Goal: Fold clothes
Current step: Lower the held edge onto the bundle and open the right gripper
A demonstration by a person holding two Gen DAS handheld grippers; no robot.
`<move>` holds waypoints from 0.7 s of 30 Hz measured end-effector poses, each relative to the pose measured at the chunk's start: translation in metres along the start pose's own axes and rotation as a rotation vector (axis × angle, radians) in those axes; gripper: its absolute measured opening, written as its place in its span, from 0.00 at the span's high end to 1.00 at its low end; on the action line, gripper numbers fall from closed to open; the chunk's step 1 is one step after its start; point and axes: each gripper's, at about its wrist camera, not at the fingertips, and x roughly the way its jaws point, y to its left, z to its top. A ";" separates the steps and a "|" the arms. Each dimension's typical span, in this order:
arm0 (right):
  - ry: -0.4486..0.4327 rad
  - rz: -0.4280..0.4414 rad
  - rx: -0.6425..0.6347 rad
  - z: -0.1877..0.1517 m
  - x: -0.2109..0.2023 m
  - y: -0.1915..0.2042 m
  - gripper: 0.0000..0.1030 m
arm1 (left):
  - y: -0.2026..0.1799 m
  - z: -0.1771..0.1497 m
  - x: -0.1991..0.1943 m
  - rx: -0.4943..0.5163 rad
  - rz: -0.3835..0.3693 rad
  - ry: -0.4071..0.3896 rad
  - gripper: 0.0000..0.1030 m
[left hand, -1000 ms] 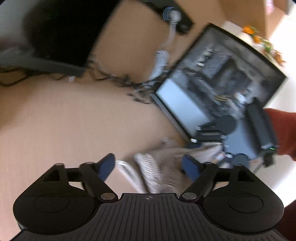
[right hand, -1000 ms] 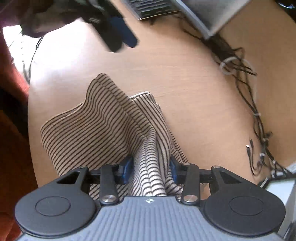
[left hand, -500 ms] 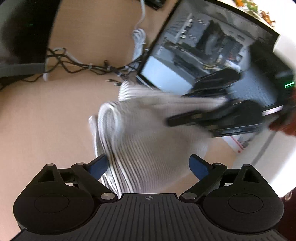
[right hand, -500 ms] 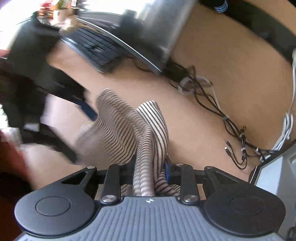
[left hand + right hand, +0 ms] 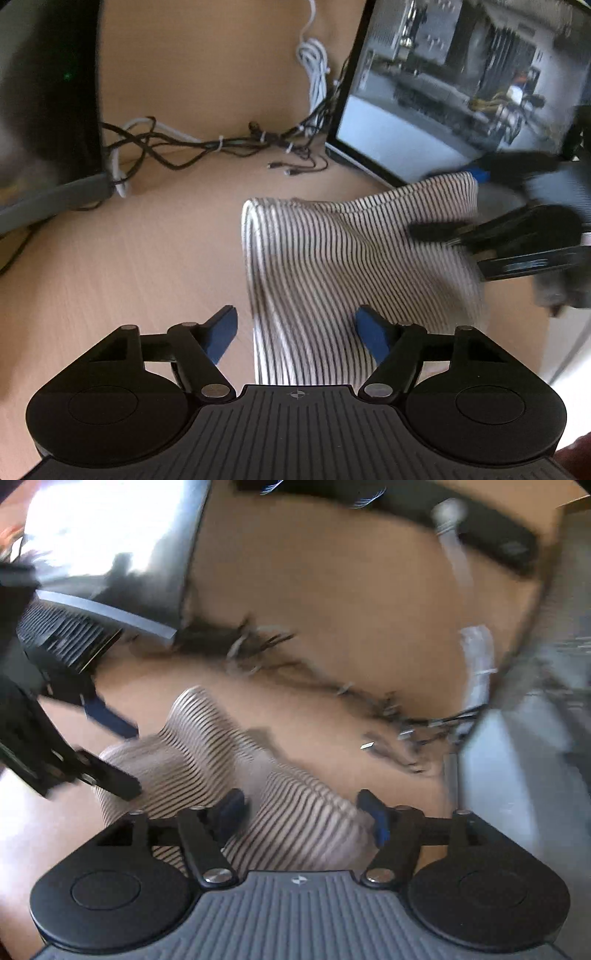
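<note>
Both tongs, left gripper (image 5: 297,328) and right gripper (image 5: 301,812), are standing released, grasping nothing. I am seeing the striped garment (image 5: 332,258) lying between my left fingers, its long axis running straight ahead; the left is sitting nearer its folded edge.

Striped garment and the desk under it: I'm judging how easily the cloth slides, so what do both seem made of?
The striped garment looks like a soft knit, cream with thin dark stripes: it drapes and bunches in rounded folds. The desk looks like light wood or wood-look laminate, smooth and matte, with faint grain lines. Which of the two cannot be told.
</note>
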 end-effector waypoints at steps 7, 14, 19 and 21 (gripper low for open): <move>-0.111 -0.158 0.155 -0.015 -0.030 0.007 0.59 | -0.004 0.032 0.024 0.075 -0.017 -0.010 0.29; 0.120 -0.233 0.397 -0.051 0.043 -0.022 0.63 | -0.008 0.054 0.053 0.133 -0.028 0.041 0.28; 0.125 -0.103 0.557 -0.050 0.002 -0.026 0.49 | -0.004 0.054 0.060 0.113 -0.037 0.069 0.24; 0.133 0.011 0.660 -0.053 -0.020 -0.030 0.27 | -0.001 0.053 0.060 0.102 -0.041 0.072 0.23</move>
